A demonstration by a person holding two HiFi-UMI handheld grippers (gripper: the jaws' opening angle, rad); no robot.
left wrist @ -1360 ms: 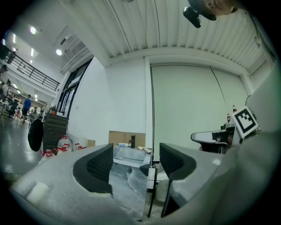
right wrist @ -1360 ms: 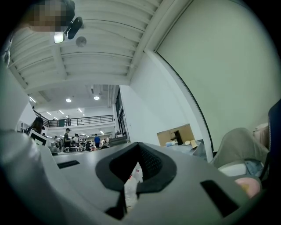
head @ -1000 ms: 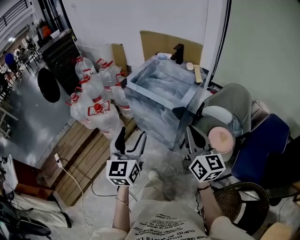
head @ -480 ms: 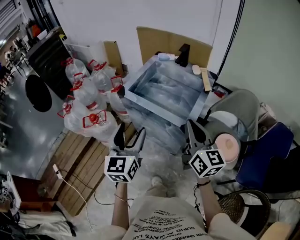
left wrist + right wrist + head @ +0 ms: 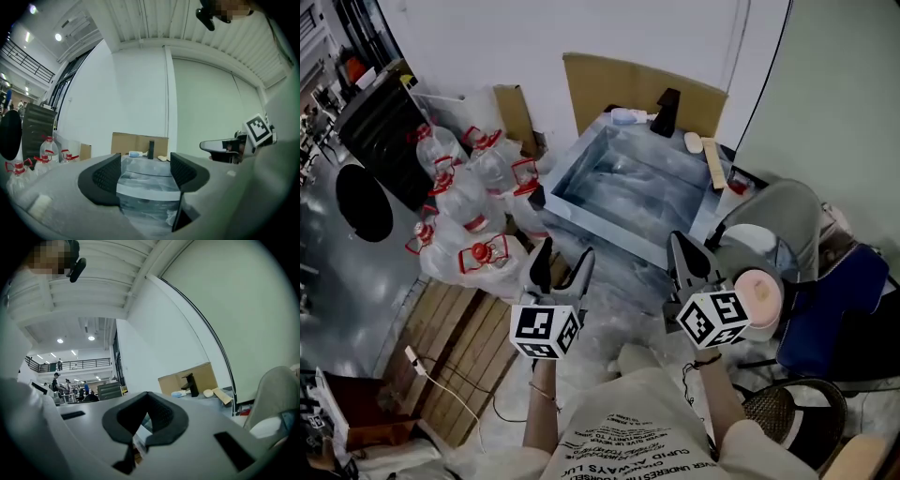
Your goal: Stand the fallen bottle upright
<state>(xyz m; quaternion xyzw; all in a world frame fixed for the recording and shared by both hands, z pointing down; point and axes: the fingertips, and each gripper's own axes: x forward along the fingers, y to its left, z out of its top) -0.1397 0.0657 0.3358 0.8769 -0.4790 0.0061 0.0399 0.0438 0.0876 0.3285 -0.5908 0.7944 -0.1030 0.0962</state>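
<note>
A small white and blue bottle (image 5: 628, 115) lies on its side on the back ledge of a plastic-wrapped sink basin (image 5: 581, 192), next to a black faucet (image 5: 665, 112). The left gripper view shows the bottle (image 5: 135, 153) far off between the jaws, and the right gripper view has the bottle (image 5: 178, 393) beside the faucet (image 5: 191, 384). My left gripper (image 5: 563, 259) (image 5: 143, 171) is open and empty, held short of the basin's front corner. My right gripper (image 5: 682, 248) (image 5: 146, 420) is shut on nothing, at the basin's right front.
Several large water jugs (image 5: 459, 216) with red caps crowd the floor left of the basin. A wooden pallet (image 5: 455, 328) lies below them. A grey chair (image 5: 773, 220), a blue seat (image 5: 839, 300) and a wicker basket (image 5: 792, 412) stand at right. Cardboard (image 5: 619, 84) leans on the wall.
The view has shifted closer to the basin, and both grippers have come nearer its front edge. Their jaws stand as before.
</note>
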